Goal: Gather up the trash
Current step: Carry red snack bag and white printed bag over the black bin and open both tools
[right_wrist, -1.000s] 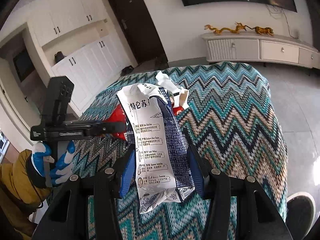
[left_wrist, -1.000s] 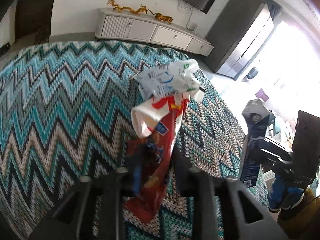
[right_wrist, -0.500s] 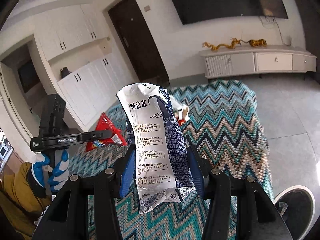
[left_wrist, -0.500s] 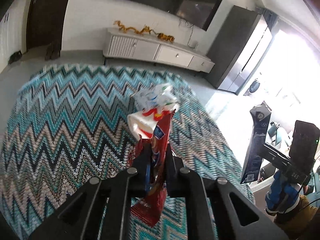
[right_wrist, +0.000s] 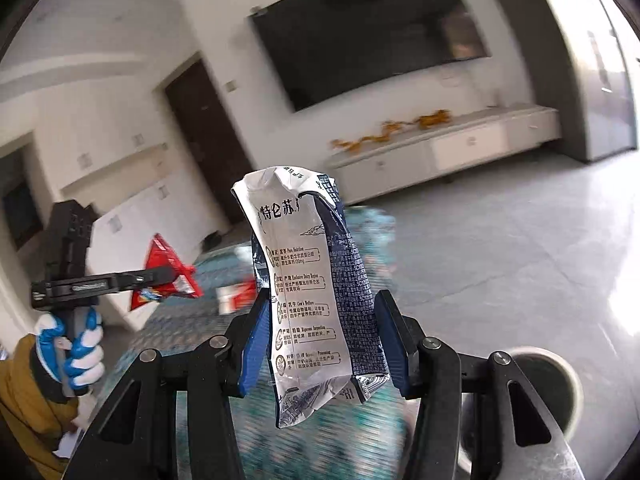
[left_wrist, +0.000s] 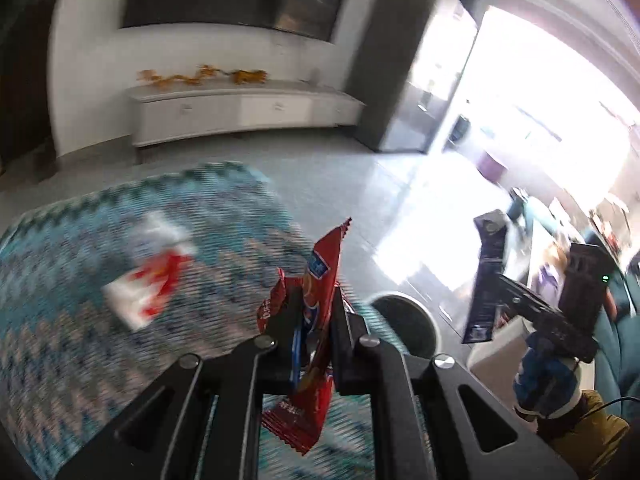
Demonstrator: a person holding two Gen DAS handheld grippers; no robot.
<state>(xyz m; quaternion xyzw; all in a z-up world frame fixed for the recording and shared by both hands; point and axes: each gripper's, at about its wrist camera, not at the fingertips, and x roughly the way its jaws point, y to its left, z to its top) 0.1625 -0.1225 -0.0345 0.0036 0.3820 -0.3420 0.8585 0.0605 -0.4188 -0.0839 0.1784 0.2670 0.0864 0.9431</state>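
My left gripper (left_wrist: 316, 344) pinches the red wrapper (left_wrist: 310, 344); right gripper (right_wrist: 322, 344) clamps the carton (right_wrist: 316, 292); bin (right_wrist: 560, 384) lies lower right, nearer the right gripper.

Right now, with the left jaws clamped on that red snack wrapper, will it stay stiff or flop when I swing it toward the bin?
The red snack wrapper looks thin and crinkled, so probably floppy and very light. Its top stands up above the left gripper while the bottom hangs, so it may flutter. The glossy film could slip; keep the jaws shut until over the round bin.
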